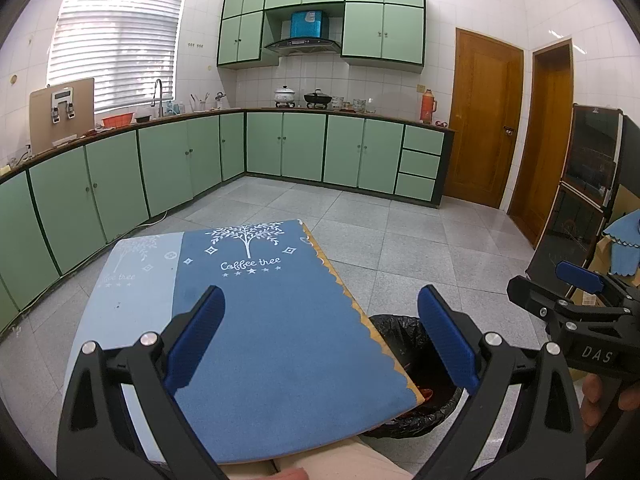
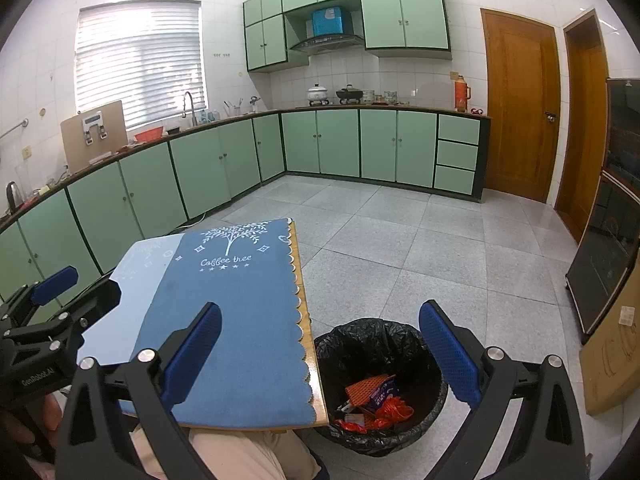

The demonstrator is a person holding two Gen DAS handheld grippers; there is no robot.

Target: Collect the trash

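Plainly, the left gripper (image 1: 320, 336) stands spread wide with nothing between its blue ribbed pads, hovering low in the frame over the blue felt-like table mat printed with a white tree (image 1: 280, 320); the right gripper (image 2: 320, 352) is likewise released and empty, its fingers straddling the mat's scalloped edge and the round bin lined with a black plastic bag (image 2: 420, 344) at lower centre of the right wrist view. Inside that bin lies the trash: an orange waffle-patterned wrapper (image 2: 366, 388), a crumpled red plastic scrap (image 2: 394, 408) and a bluish printed packet (image 2: 386, 392), all loosely heaped on the bag's bottom. No loose litter shows on the mat, so collecting looks largely finished. Such pieces should be feather-light, limp and crinkly, apt to slip or spring open, so a pinch across a crumpled fold would hold better than a flat edge. Beyond, pale grey floor tiles (image 2: 400, 240) run to green cabinets (image 2: 340, 144) across the upper frame
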